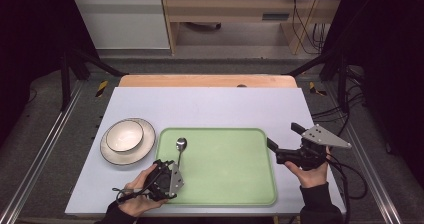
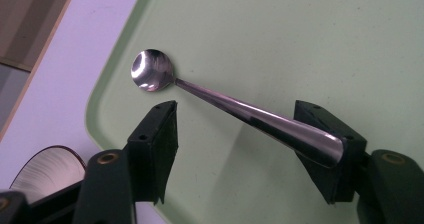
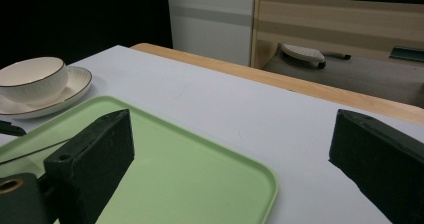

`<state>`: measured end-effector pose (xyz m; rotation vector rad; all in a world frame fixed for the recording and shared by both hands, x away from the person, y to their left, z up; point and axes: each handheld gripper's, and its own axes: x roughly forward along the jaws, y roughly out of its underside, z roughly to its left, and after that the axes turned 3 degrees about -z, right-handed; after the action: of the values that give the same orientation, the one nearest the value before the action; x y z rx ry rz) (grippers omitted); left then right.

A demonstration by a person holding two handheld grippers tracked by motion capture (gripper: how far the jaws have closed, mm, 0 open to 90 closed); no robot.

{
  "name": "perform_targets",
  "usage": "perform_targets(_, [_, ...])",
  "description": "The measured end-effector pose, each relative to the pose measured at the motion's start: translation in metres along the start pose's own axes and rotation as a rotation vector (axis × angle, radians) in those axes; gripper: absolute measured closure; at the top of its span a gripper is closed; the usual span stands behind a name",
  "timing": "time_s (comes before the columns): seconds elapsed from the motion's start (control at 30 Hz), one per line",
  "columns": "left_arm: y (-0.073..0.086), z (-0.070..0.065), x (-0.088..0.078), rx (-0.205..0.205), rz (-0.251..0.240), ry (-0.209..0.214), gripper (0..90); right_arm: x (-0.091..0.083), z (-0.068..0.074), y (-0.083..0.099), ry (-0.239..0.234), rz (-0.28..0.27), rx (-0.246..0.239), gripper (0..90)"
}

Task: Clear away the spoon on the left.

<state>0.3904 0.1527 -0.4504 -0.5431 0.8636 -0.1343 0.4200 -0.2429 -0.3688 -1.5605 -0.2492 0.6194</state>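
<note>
Steel spoon (image 2: 235, 109) lies on green tray (image 1: 225, 194) near its left edge, handle btwn my left gripper (image 2: 250, 134) jaws, which are apart, not pinching. Right gripper (image 1: 284, 143) released, off tray's right edge. Bowl (image 1: 124, 135) on plate (image 1: 111, 154) at table's left.

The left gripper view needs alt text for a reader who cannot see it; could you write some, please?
A metal spoon lies on a green tray between the left gripper's two open black jaws, its handle end against the right-hand jaw. The edge of a plate shows at lower left on the white table.
</note>
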Motion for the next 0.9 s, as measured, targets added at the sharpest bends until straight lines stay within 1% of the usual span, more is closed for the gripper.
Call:
perform_targets(0.03, [0.0002,0.0002,0.0003,-0.001,-0.002,0.001,31.9,0.0000,0.0000,0.0000,0.000,0.000,0.000,4.3])
perform_targets(0.07, [0.0003,-0.0002,0.0007,-0.011,-0.007,0.001,31.1,0.0000,0.0000,0.0000,0.000,0.002,-0.001,4.3])
perform_targets(0.13, [0.0001,0.0006,-0.0001,-0.003,0.000,0.010,29.7,0.0001,0.0001,0.0001,0.000,0.004,0.001,4.3])
perform_targets(0.23, [-0.0001,0.0006,-0.0002,-0.010,-0.004,0.016,26.7,0.0002,0.0001,0.0001,0.000,0.003,0.000,4.2])
perform_targets(0.3, [0.0002,0.0012,0.0006,-0.018,-0.003,0.028,23.9,0.0000,0.0000,0.0001,0.000,0.004,0.001,4.2])
perform_targets(0.43, [0.0006,0.0006,0.0024,-0.025,0.016,0.036,20.3,0.0001,-0.0003,0.0001,0.000,0.003,-0.002,4.1])
perform_targets(0.53, [0.0003,0.0008,0.0026,-0.026,0.021,0.037,18.5,0.0000,-0.0002,0.0000,0.000,0.003,-0.001,4.0])
perform_targets(0.63, [0.0006,0.0015,0.0023,-0.036,0.013,0.041,16.8,-0.0001,-0.0003,0.0000,0.001,0.002,-0.001,4.0])
perform_targets(0.77, [0.0007,0.0022,0.0017,-0.041,0.016,0.055,14.7,-0.0002,-0.0003,-0.0001,0.001,0.001,-0.001,4.0])
perform_targets(0.87, [0.0000,0.0018,0.0013,-0.049,0.017,0.086,13.5,-0.0002,-0.0004,-0.0001,0.000,0.002,-0.001,3.9])
perform_targets(0.9, [-0.0003,0.0013,0.0013,-0.048,0.019,0.083,13.5,-0.0002,-0.0004,-0.0001,0.000,0.002,-0.001,3.9])
